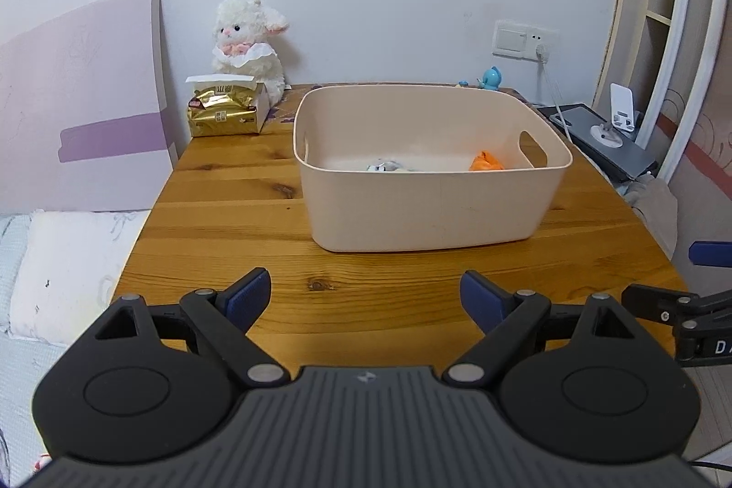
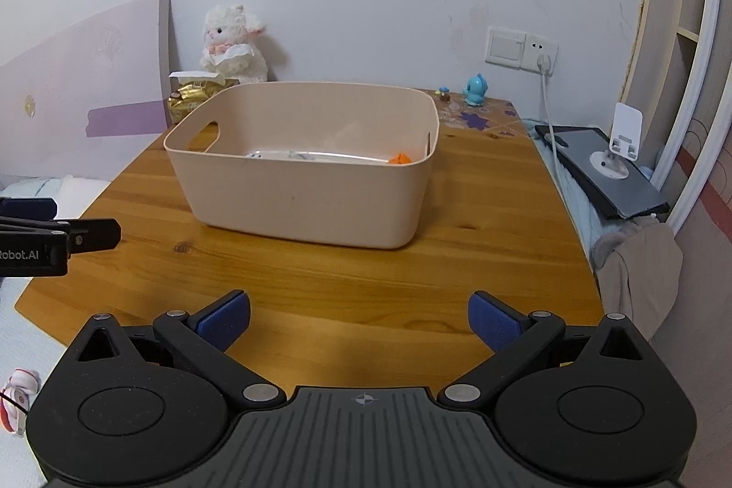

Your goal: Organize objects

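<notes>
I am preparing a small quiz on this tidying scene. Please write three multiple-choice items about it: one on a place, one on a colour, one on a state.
1. Where is the plush lamb?
A. in the bin
B. at the table's back left, behind the tissue pack
C. on the floor

2. What colour is the small item at the bin's right end?
A. orange
B. green
C. black

3. How are the two grippers?
A. both open, empty
B. both shut
C. left holds a toy

Key: 1 B, it sits against the wall; 2 A, orange shows inside the beige storage bin; 3 A, left gripper and right gripper have their jaws apart with only the wooden table between them.
</notes>
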Demonstrator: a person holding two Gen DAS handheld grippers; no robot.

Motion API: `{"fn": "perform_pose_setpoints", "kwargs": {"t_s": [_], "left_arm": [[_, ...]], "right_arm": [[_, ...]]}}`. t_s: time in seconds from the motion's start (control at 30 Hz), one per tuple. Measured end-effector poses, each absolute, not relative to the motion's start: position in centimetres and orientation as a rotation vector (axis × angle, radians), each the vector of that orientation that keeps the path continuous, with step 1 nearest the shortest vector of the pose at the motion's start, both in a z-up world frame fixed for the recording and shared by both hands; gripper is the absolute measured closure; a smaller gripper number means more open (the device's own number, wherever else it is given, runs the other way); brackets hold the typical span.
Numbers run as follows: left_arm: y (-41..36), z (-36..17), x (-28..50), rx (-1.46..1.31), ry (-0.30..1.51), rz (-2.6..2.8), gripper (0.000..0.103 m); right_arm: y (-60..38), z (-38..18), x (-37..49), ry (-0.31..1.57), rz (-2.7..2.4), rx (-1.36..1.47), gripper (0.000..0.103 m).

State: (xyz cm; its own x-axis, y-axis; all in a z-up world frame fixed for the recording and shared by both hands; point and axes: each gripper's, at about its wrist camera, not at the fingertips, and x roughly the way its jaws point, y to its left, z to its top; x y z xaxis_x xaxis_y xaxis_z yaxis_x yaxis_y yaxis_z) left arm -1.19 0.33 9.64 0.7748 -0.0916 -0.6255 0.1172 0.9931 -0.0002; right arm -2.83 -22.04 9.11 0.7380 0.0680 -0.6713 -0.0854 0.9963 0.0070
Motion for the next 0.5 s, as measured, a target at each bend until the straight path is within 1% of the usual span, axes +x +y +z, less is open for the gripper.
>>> {"fn": "perform_pose_setpoints", "kwargs": {"t_s": [0.5], "left_arm": [[-0.6, 10.6, -2.9, 0.075, 0.666, -0.104, 0.012]], "right_arm": [[-21.7, 10.5, -4.0, 0.694, 0.078, -0.041, 0.000]]}}
